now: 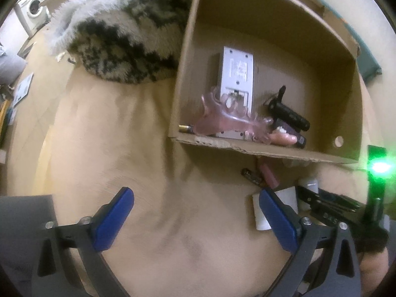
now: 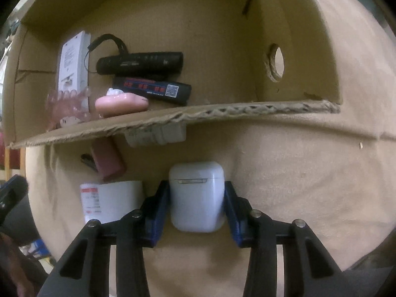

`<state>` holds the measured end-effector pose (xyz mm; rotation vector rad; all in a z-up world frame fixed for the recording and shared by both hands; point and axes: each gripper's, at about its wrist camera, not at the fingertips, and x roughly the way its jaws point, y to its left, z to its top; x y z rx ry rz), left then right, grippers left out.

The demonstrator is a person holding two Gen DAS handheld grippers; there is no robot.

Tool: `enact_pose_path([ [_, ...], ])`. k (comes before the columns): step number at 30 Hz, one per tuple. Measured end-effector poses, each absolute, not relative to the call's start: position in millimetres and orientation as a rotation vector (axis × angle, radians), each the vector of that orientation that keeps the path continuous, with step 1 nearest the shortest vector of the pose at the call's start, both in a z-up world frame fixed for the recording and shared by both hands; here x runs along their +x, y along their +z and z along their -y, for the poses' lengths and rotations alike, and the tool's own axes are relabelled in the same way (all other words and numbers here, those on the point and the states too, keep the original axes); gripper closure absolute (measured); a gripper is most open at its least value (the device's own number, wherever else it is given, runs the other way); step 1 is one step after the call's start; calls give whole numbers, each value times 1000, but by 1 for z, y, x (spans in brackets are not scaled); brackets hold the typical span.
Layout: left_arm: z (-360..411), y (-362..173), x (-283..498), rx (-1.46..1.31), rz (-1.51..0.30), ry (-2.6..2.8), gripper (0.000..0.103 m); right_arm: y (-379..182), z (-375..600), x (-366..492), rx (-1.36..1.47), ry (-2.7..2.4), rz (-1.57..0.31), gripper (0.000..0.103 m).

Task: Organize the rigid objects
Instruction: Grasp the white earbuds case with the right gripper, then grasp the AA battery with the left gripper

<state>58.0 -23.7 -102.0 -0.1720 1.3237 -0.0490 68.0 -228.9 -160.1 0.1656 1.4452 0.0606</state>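
A cardboard box (image 1: 321, 57) lies on the tan surface. It holds a white flat device (image 1: 238, 71), a black flashlight (image 1: 289, 113), a clear pink hair clip (image 1: 222, 118), a pink oval item (image 2: 121, 104) and a dark labelled stick (image 2: 153, 90). My right gripper (image 2: 196, 198) is shut on a white earbud case (image 2: 196, 195) in front of the box wall (image 2: 222, 113). My left gripper (image 1: 195, 220) is open and empty over the bare tan surface, left of the right gripper (image 1: 329, 205).
In front of the box lie a white labelled bottle (image 2: 111, 200), a pink rectangular item (image 2: 107, 160), a small dark clip (image 2: 87, 160) and a white block (image 2: 156, 135). A shaggy black-and-white rug (image 1: 123, 37) sits left of the box. A washing machine (image 1: 33, 10) stands far left.
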Motion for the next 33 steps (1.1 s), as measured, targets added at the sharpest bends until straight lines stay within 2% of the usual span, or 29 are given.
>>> enact_pose_path([
  [2,35,-111,65,-121,-1347,-64,10,-159,232,66,171,48,-1439,59],
  [13,107,-155,91,212,-1373,-253,10,-150,254,60,240,29,-1423,59],
  [25,142,-166,90,307,-1345,-387,13,-140,267,56,279,32,-1392,59],
  [26,144,-167,90,314,-1348,-389,16,-140,268,57,282,31,-1392,59],
  [27,145,-169,89,319,-1354,-394,25,-140,270,57,284,31,-1392,59],
  [28,147,-170,89,328,-1346,-391,29,-140,270,58,284,33,-1393,59],
  [31,149,-165,85,330,-1312,-387,63,-142,266,59,275,41,-1394,59],
  [33,146,-163,89,314,-1315,-386,64,-142,268,59,271,45,-1392,59],
])
